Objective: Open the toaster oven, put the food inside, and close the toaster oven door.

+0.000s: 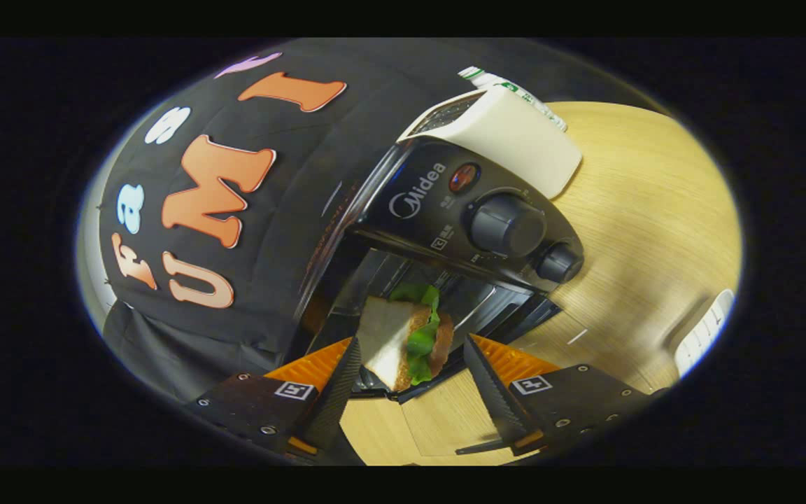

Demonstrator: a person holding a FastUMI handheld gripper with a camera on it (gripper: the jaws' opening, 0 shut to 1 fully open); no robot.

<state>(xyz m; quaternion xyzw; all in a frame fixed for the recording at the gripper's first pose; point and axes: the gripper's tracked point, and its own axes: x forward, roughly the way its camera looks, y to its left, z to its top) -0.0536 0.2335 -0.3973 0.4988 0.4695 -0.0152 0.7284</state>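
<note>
right now the gripper has its jaws spread fairly wide, and the sandwich sits between the two fingers. its pale bread face lies against the left finger; the right finger stands just apart from the crust side, so a two-sided clamp cannot be confirmed. green lettuce pokes out of the filling toward 12 o'clock. just beyond the fingers, at 12 o'clock, gapes the open cavity of the toaster oven, its door dropped down. two dark knobs sit at 1 o'clock from the sandwich. the oven rests on a light wooden table spreading off toward 3 o'clock.
</note>
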